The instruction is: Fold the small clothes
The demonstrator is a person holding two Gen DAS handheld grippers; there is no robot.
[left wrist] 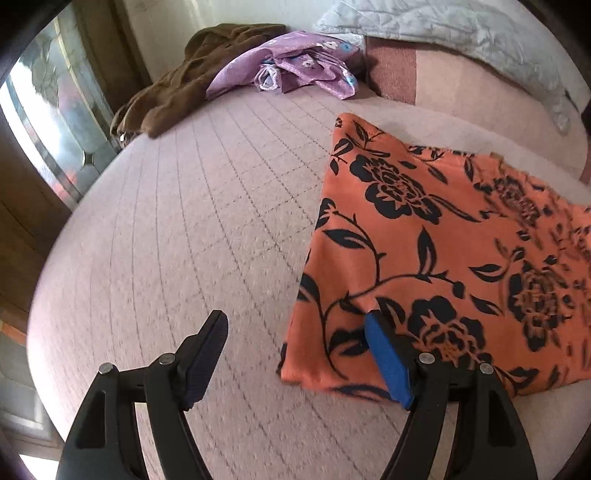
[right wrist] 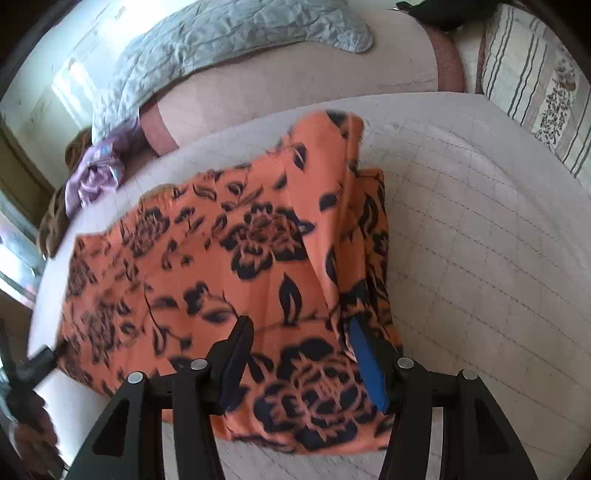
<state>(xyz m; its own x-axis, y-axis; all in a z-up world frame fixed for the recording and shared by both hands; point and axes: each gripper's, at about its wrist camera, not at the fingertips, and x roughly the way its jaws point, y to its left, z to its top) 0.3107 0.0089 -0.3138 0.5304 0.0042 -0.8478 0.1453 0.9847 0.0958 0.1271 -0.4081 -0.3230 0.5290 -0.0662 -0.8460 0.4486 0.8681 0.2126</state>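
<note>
Left wrist view: the left gripper stands open, jaws wide apart and holding nothing, above the bed. Its right finger overlaps the near left edge of one orange floral cloth, which lies flat on the bed's right half; contact cannot be confirmed. Left of the cloth, bare quilted mattress runs to the bed's curved left edge. At the far end lie one brown garment and one purple floral garment, touching each other, well apart from the orange cloth. One pale quilt lies at the far right.

Right wrist view: the right gripper is open and holding nothing, with both fingers over the orange floral cloth's near edge. The cloth's right side is folded over on itself. Bare mattress extends to the right, up to one striped pillow. The left gripper shows at the cloth's left edge.
</note>
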